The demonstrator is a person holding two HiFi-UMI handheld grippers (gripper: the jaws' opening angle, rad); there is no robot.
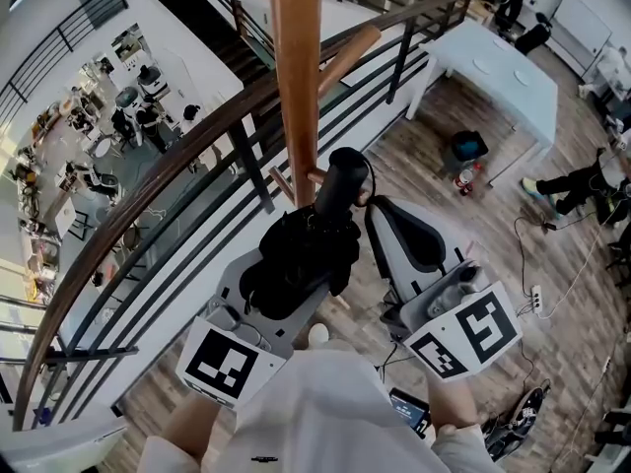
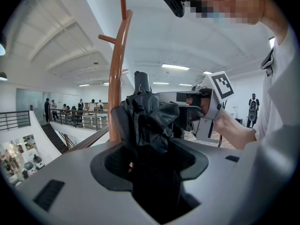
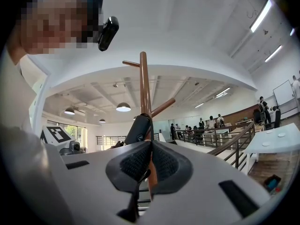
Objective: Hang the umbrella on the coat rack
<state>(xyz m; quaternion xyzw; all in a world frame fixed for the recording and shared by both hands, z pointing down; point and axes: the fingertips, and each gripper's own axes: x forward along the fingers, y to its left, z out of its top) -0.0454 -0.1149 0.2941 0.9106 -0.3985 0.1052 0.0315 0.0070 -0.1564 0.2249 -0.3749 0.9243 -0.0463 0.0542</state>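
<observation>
A black folded umbrella (image 1: 296,259) stands upright in front of the wooden coat rack pole (image 1: 296,67). My left gripper (image 1: 292,282) is shut around its bunched canopy (image 2: 147,125). The umbrella's black handle (image 1: 345,180) points up beside a short lower peg (image 1: 317,176) of the rack. My right gripper (image 1: 372,203) sits just right of the handle, jaws together on a thin black strap (image 3: 138,179) that hangs from the handle (image 3: 138,130). In the right gripper view the pole (image 3: 144,86) rises right behind the handle, with an angled peg (image 3: 163,108) to its right.
A dark railing with a wooden top rail (image 1: 187,156) runs right behind the rack, with a lower floor beyond it. A white table (image 1: 503,67) stands at the upper right. Cables and a power strip (image 1: 535,299) lie on the wood floor. A seated person (image 1: 582,180) is at the far right.
</observation>
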